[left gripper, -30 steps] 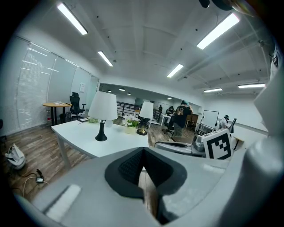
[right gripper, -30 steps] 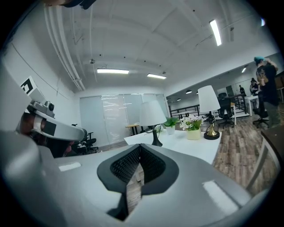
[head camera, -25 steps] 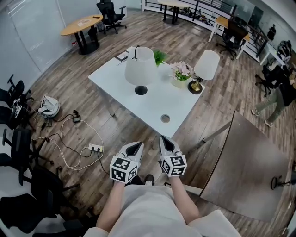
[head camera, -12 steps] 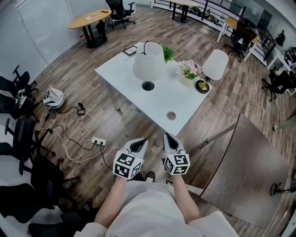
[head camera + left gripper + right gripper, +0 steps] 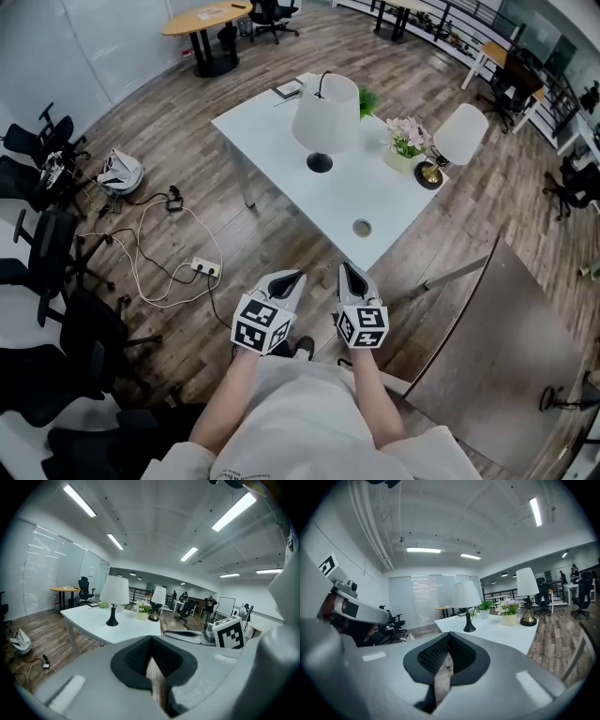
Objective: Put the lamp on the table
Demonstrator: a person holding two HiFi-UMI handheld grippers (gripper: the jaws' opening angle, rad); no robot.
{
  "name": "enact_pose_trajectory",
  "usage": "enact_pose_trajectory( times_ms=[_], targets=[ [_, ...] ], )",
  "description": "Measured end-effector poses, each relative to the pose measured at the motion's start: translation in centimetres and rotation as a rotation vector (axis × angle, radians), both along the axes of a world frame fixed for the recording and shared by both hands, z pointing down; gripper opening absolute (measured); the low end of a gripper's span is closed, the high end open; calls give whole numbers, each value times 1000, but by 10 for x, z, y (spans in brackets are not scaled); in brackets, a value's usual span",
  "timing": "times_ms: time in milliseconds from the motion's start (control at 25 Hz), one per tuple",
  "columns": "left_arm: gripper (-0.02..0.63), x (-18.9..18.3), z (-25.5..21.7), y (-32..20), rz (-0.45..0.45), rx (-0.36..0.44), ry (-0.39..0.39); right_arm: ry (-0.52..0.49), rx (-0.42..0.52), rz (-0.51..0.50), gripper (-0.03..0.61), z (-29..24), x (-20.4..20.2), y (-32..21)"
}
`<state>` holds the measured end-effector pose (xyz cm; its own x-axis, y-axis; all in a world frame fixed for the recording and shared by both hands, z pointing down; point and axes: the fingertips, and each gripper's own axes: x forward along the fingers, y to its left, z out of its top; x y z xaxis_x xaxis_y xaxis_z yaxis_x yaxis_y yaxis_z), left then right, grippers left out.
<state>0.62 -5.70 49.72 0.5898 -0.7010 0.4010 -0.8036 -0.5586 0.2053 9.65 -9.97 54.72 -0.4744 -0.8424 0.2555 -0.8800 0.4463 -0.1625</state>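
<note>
Head view: the white-shaded, black-footed lamp (image 5: 325,117) stands upright on the far part of the white rectangular table (image 5: 272,141), so placing looks done. The left gripper (image 5: 292,279) and right gripper (image 5: 350,276) hang near, short of it.

Left gripper view: jaws together, empty.

Right gripper view: likewise. The pink potted flowers (image 5: 509,607) and gold-footed lamp (image 5: 526,582) stand rightward, obstructing nothing.

Stands with both forearms (image 5: 228,410) stretched forward from the torso (image 5: 300,417), a gripper at the end of each, side by side, close but apart. Holds the left gripper (image 5: 296,276) tilted slightly downward, tip angled toward its neighbour, jaws together with nothing between them. Holds the right gripper (image 5: 345,268) tilted likewise, jaws just drawn fully shut, nothing caught between
</note>
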Motion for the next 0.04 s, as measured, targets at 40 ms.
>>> enact_pose_trajectory(
  times_ms=[40],
  targets=[
    [0, -1, 0, -1, -2, 1, 3, 3, 2, 1, 8, 0, -1, -1]
  ],
)
